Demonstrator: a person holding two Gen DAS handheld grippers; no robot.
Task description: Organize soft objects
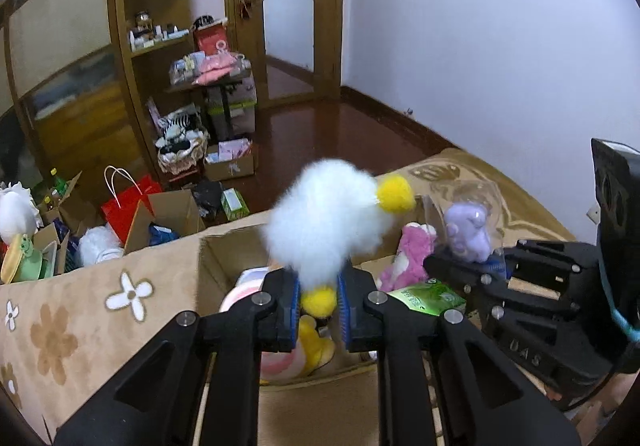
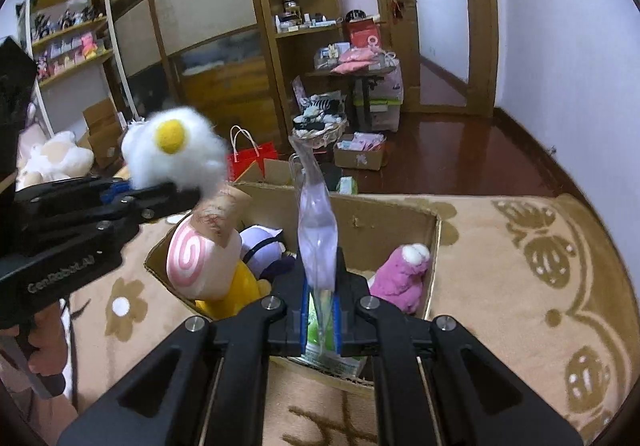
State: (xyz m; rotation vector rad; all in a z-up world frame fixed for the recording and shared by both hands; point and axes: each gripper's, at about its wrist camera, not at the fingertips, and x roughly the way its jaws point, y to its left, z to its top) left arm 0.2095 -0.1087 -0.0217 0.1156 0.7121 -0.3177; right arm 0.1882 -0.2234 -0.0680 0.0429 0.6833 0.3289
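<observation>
Your left gripper (image 1: 319, 296) is closed down on the white fluffy plush (image 1: 326, 216), w/ the blue pads (image 1: 295, 296) pressed into its lower end; a yellow pom shows right btwn the pads, and the white body bulges up and out past the fingertips. A second yellow pom sits at the plush's far right top. In the right wrist view that same plush (image 2: 174, 152) sits at the tip of the left gripper (image 2: 152, 192), held up over the left edge of the cardboard box (image 2: 394, 224). Your right gripper (image 2: 320, 310) is nearly closed, pinching the clear plastic package (image 2: 316, 222) by its lower end; the package stands up and ahead of the jaws, seen edge-on. From the left wrist view you can see a purple plush (image 1: 468, 232) inside that package, held by the right gripper (image 1: 486, 266) to the right of your left jaws. Both loads hang over the open box, which rests on a beige flower-pattern blanket (image 2: 520, 286). Below and beyond the right jaws, inside the box: a pink plush (image 2: 400, 278) to the right, a pink-swirl roll plush (image 2: 202, 250) to the left, a yellow plush (image 2: 232, 298) under it, and a green packet (image 2: 320, 342) directly under the pads. Can't tell whether the packet touches the pads.
</observation>
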